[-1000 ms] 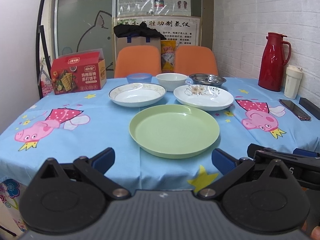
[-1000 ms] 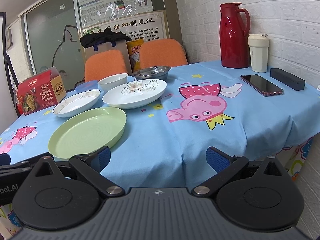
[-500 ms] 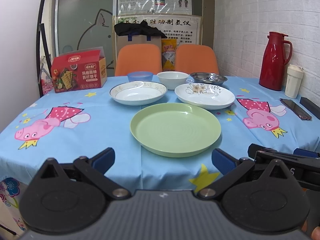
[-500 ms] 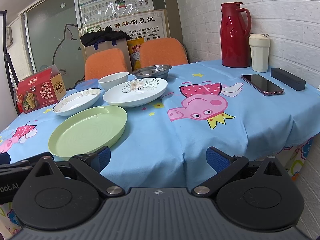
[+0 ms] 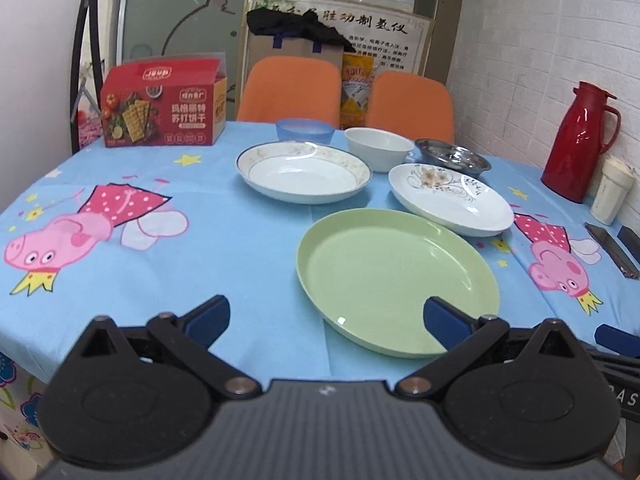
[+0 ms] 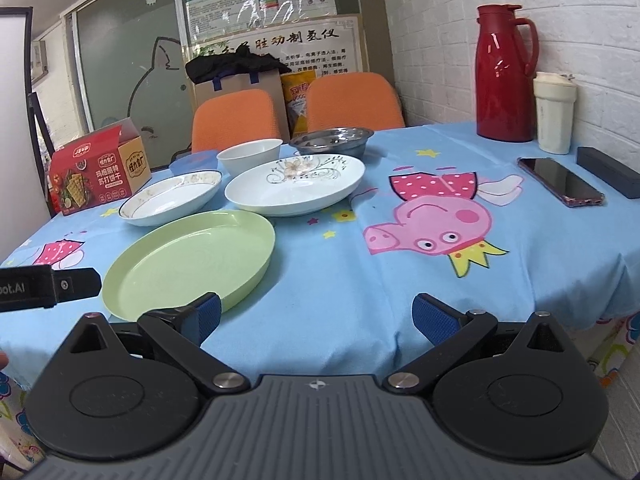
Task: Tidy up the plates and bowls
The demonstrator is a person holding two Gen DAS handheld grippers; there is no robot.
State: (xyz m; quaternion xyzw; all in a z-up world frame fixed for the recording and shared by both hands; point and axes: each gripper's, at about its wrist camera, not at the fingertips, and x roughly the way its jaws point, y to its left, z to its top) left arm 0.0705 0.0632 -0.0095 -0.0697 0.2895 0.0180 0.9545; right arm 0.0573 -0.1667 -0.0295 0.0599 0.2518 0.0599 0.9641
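Left wrist view: the round pale green plastic plate (image 5: 396, 280) lies flat on the blue cartoon-print tablecloth (image 5: 224, 248), nearest of the dishes, just ahead and right of the left gripper (image 5: 326, 316), whose blue-padded fingers stand apart and empty. For the right gripper (image 6: 316, 316), likewise spread wide, it lies ahead to the left. Both seem about equally near its front rim.
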